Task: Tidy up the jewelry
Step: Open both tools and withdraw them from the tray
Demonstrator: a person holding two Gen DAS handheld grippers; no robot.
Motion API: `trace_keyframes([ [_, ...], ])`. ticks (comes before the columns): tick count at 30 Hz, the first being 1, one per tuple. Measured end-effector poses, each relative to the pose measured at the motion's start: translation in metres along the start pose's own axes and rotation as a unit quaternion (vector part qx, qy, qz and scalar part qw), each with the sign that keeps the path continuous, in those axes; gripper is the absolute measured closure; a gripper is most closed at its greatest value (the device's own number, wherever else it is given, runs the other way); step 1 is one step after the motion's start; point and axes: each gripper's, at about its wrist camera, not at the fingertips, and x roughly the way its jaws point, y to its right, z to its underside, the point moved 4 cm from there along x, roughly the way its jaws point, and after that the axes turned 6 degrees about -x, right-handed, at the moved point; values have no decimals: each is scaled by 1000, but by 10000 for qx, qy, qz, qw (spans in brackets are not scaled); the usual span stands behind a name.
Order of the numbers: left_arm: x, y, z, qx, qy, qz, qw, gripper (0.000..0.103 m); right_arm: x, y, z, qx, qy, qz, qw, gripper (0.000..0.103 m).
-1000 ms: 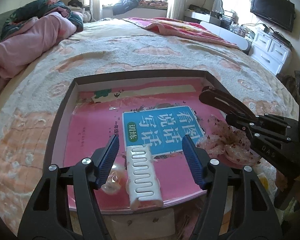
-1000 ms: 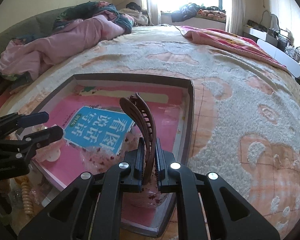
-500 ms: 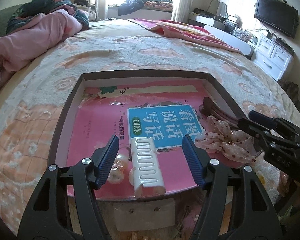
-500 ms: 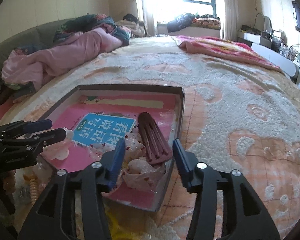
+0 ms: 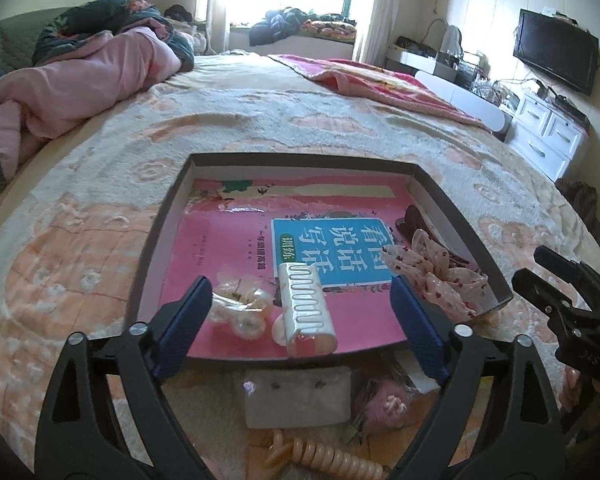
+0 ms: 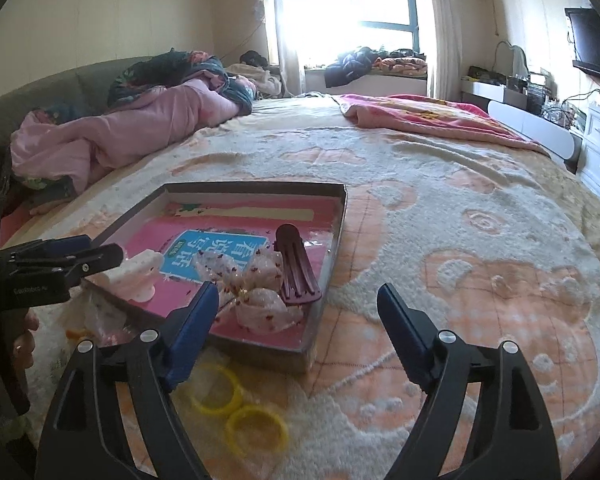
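Both the left gripper [image 5: 300, 312] and right gripper [image 6: 298, 312] had empty jaws spreading wider, the brown clip [image 6: 296, 266] lying released at the tray's [image 6: 332, 256] three o'clock side.

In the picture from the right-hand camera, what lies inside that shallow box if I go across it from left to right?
White hair clip → blue title panel of the pink book → spotted fabric bow → dark red hair clip, close to the box's right wall.
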Motion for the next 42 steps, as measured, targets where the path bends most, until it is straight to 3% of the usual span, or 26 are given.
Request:
trace_keyframes([
  [3,-10,-3,2,-49,96,33,9999,12,-8,-1,1,2,24,-19,10000,23],
  [19,-46,-19,25,-56,345,-48,9994,12,-40,-25,18,-217,22,-186,9996,20],
  [42,-66,-46,57,-30,316,-159,9994,12,-40,-59,43,-598,-240,-281,9975,20],
])
